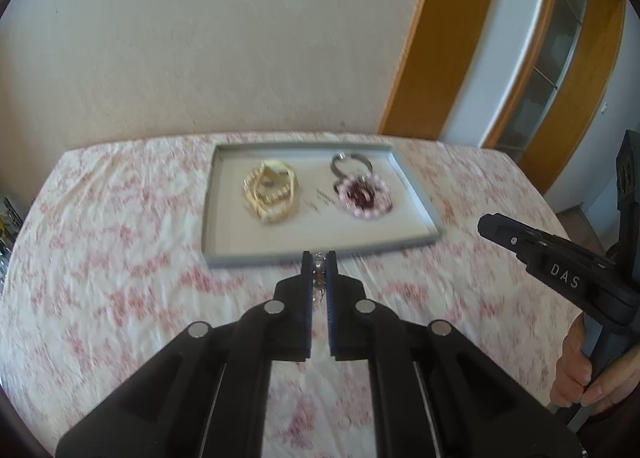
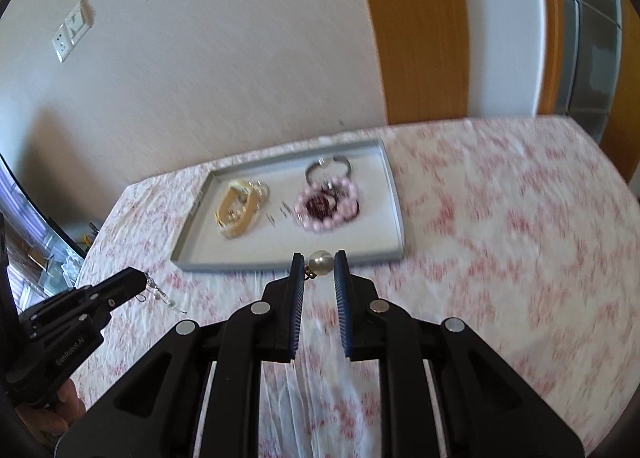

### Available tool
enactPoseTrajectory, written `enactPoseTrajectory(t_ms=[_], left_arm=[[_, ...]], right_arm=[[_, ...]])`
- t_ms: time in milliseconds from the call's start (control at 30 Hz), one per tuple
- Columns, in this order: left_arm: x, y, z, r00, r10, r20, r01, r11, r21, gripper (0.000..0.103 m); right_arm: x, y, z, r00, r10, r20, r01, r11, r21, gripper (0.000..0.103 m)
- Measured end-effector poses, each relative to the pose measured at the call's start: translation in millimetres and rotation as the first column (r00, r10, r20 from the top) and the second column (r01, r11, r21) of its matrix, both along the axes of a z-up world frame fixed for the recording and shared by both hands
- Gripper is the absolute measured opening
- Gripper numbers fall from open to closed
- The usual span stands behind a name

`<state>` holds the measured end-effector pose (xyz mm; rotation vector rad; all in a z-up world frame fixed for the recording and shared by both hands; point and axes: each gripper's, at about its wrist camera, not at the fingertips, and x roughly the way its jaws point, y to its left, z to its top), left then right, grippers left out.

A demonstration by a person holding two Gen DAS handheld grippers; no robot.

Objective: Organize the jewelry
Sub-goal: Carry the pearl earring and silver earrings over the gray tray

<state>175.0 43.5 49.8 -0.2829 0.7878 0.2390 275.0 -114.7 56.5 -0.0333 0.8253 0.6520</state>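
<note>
A grey tray (image 1: 420, 194) (image 2: 394, 194) lies on the floral tablecloth. It holds gold bracelets (image 1: 270, 194) (image 2: 240, 208), a pink bead bracelet (image 1: 364, 198) (image 2: 328, 204), a silver bangle (image 1: 351, 164) (image 2: 328, 170) and small pins (image 1: 320, 200). My left gripper (image 1: 319, 264) (image 2: 142, 278) is shut on a silvery beaded chain (image 1: 319, 278) that dangles from it (image 2: 160, 292), just short of the tray's near rim. My right gripper (image 2: 320, 262) (image 1: 486, 224) is shut on a pearl earring (image 2: 321, 261) near the tray's front edge.
The table with pink floral cloth (image 1: 120, 278) (image 2: 500, 238) stands against a beige wall. A wooden door frame (image 1: 452, 38) is at the back right. Wall sockets (image 2: 72, 34) sit on the wall. Clutter (image 2: 52, 258) lies beyond the table's left edge.
</note>
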Motion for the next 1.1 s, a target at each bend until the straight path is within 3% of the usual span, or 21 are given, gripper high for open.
enactPoseTrajectory(t_ms=[467, 867, 1100], left_arm=[[45, 32, 36, 0.996, 0.079, 0.033, -0.078, 0.997, -0.019, 0.006], [79, 58, 28, 0.995, 0.097, 0.012, -0.097, 0.995, -0.031, 0.006], [97, 65, 9, 0.996, 0.084, -0.018, -0.085, 0.995, -0.043, 0.006]], right_arm=[[44, 39, 26, 0.997, 0.073, 0.031, -0.073, 0.997, -0.006, 0.016], [75, 64, 9, 0.996, 0.088, 0.019, -0.088, 0.996, -0.011, 0.016], [94, 88, -24, 0.995, 0.097, -0.022, -0.098, 0.994, -0.058, 0.016]])
